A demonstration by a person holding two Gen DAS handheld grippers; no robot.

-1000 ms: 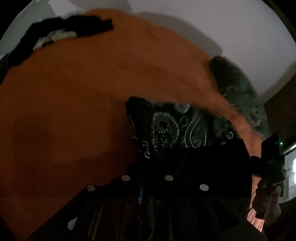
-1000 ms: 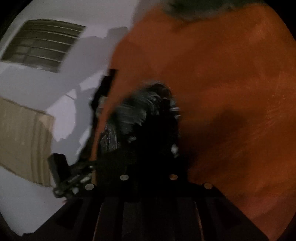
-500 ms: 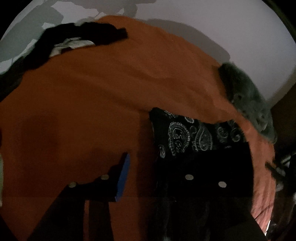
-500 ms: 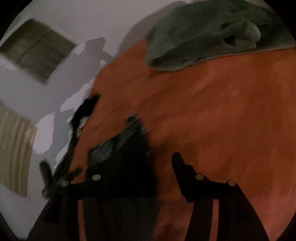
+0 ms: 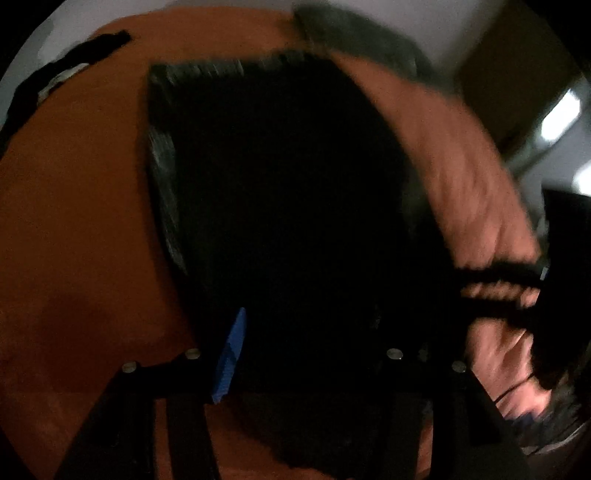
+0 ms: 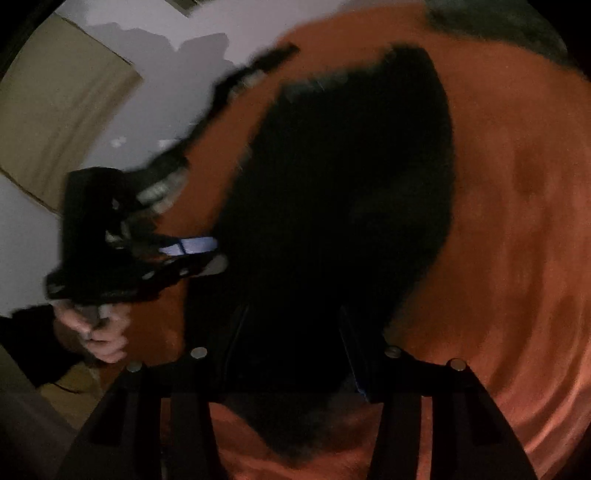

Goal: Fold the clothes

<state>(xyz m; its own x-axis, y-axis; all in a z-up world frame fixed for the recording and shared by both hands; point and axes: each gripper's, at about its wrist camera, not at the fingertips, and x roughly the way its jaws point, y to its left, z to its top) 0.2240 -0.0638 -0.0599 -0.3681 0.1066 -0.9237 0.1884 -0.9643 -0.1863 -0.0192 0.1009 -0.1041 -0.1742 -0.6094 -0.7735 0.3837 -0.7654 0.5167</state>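
A black paisley-print garment (image 5: 280,192) lies flat on the orange cover (image 5: 74,221); it also shows in the right wrist view (image 6: 343,192). My left gripper (image 5: 314,350) is open above its near edge, its blue pad (image 5: 231,354) showing. My right gripper (image 6: 291,350) is open over the garment's near edge, the cloth lying between its fingers. The left gripper also shows in the right wrist view (image 6: 192,254), at the garment's left side. Both views are dark and blurred.
A grey fuzzy garment (image 5: 354,33) lies at the far edge of the orange cover; it also shows in the right wrist view (image 6: 498,22). Another black garment (image 5: 66,70) lies at the far left. A white wall stands behind.
Both grippers were shut on the black garment a second ago. They have opened and let it go, and have pulled back, so the garment now lies spread flat.
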